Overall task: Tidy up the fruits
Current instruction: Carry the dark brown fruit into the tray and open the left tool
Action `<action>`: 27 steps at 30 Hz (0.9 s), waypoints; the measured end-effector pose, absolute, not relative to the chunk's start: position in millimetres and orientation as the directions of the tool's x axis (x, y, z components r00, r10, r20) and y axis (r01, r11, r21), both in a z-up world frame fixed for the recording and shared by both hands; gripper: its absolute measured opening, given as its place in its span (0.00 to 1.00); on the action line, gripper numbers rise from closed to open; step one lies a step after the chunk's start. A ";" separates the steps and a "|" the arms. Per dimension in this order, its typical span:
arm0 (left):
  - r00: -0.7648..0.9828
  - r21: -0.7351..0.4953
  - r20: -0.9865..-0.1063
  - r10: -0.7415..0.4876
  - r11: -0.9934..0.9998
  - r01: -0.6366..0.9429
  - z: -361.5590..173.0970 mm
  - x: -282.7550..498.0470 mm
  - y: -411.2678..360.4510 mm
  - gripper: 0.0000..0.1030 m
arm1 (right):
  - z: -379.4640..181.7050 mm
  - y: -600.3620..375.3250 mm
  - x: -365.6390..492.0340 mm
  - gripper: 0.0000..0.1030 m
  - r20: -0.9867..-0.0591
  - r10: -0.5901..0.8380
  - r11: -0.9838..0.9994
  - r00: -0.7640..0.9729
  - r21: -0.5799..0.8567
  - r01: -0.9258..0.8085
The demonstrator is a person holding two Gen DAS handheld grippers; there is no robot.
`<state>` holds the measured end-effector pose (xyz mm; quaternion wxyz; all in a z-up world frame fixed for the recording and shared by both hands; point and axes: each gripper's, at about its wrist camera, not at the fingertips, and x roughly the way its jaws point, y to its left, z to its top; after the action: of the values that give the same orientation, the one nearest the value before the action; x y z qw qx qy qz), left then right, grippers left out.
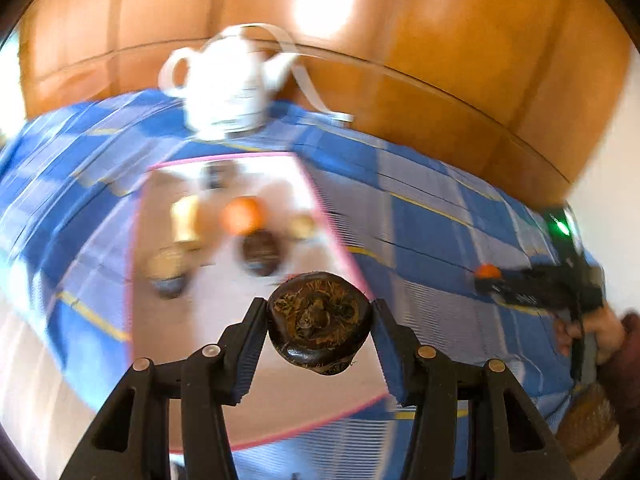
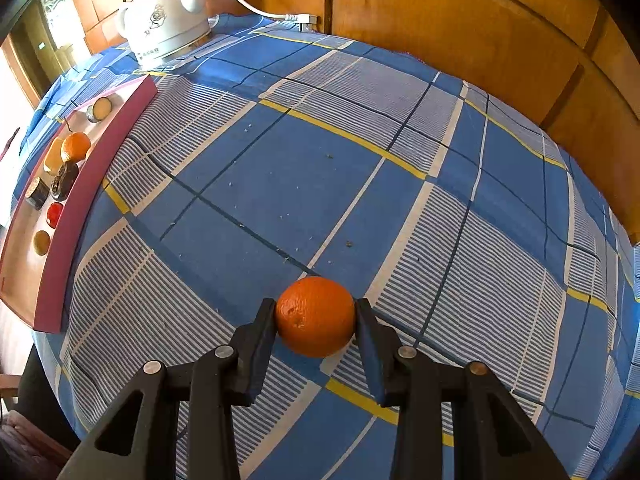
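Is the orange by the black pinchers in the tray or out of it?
Out. The orange sits on the checked tablecloth, pinched by the right gripper. The pink-rimmed tray, holding another orange, lies far to the left.

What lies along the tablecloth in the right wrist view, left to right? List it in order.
Pink-rimmed tray holding fruit pieces → white teapot at the far edge → white plug → orange between the right gripper fingers.
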<state>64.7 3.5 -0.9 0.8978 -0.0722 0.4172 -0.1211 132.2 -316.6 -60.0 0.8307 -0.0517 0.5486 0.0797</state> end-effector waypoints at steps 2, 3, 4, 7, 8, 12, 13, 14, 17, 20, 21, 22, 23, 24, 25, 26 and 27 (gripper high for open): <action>0.634 -0.226 -0.740 -0.225 0.971 0.081 -3.3 64.8 29.8 0.51 | -60.0 -316.1 132.2 0.38 -0.920 0.074 0.981 0.385 -0.001 -0.191; 0.637 -0.219 -0.743 -0.204 0.974 0.057 -5.1 64.6 38.7 0.51 | -60.0 -315.7 132.3 0.38 -0.920 0.072 0.981 0.386 -0.005 -0.193; 0.637 -0.218 -0.747 -0.188 0.975 0.033 -7.5 63.9 47.9 0.51 | -60.0 -315.2 132.4 0.38 -0.920 0.069 0.981 0.386 -0.009 -0.195; 0.626 -0.239 -0.761 -0.172 0.971 -0.023 -15.8 63.0 66.9 0.51 | -59.6 -314.8 132.2 0.38 -0.920 0.066 0.981 0.387 -0.011 -0.195; 0.619 -0.252 -0.766 -0.175 0.967 -0.038 -19.2 64.5 71.0 0.51 | -59.7 -314.8 132.4 0.38 -0.920 0.067 0.981 0.386 -0.010 -0.194; 0.613 -0.253 -0.768 -0.186 0.967 -0.024 -23.3 76.0 64.6 0.51 | -59.4 -314.4 131.5 0.38 -0.920 0.067 0.981 0.386 -0.009 -0.192; 0.613 -0.254 -0.766 -0.192 0.967 -0.015 -23.0 79.3 60.8 0.51 | -59.3 -314.4 131.4 0.38 -0.920 0.067 0.982 0.386 -0.008 -0.190; 0.615 -0.254 -0.763 -0.201 0.967 0.002 -23.1 83.5 56.1 0.51 | -59.2 -314.1 131.2 0.38 -0.920 0.067 0.982 0.386 -0.007 -0.187; 0.614 -0.232 -0.762 -0.205 0.972 0.036 -23.1 95.3 45.4 0.51 | -59.5 -314.8 131.6 0.38 -0.920 0.067 0.983 0.385 -0.005 -0.183; 0.612 -0.188 -0.769 -0.185 0.980 0.060 -32.1 110.9 36.0 0.51 | -59.5 -315.4 131.0 0.38 -0.920 0.068 0.983 0.385 -0.003 -0.181; 0.607 -0.179 -0.775 -0.175 0.982 0.056 -35.4 115.7 35.7 0.51 | -59.5 -315.5 131.2 0.38 -0.920 0.068 0.983 0.385 -0.004 -0.182; 0.603 -0.177 -0.779 -0.173 0.983 0.053 -38.6 119.5 36.2 0.51 | -59.4 -315.3 130.9 0.38 -0.920 0.067 0.983 0.386 -0.004 -0.182; 0.601 -0.176 -0.780 -0.174 0.983 0.056 -42.0 121.9 36.2 0.51 | -59.3 -315.1 130.8 0.38 -0.920 0.066 0.983 0.386 -0.005 -0.181; 0.600 -0.168 -0.781 -0.172 0.984 0.062 -44.8 123.2 35.4 0.52 | -59.3 -314.9 131.1 0.38 -0.920 0.066 0.983 0.386 -0.006 -0.181; 0.598 -0.156 -0.784 -0.165 0.985 0.067 -46.8 123.6 34.1 0.52 | -59.5 -314.9 131.5 0.38 -0.920 0.065 0.983 0.386 -0.007 -0.182; 0.600 -0.149 -0.784 -0.160 0.986 0.069 -47.7 123.4 33.1 0.52 | -59.6 -315.0 131.9 0.38 -0.920 0.066 0.983 0.386 -0.006 -0.182; 0.605 -0.137 -0.782 -0.151 0.988 0.070 -47.4 121.6 32.1 0.51 | -59.7 -315.3 132.1 0.38 -0.920 0.067 0.983 0.386 -0.005 -0.182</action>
<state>121.6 32.1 -47.4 0.8947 -0.0460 0.4400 -0.0618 132.1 -315.3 -59.7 0.8308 -0.0524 0.5491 0.0749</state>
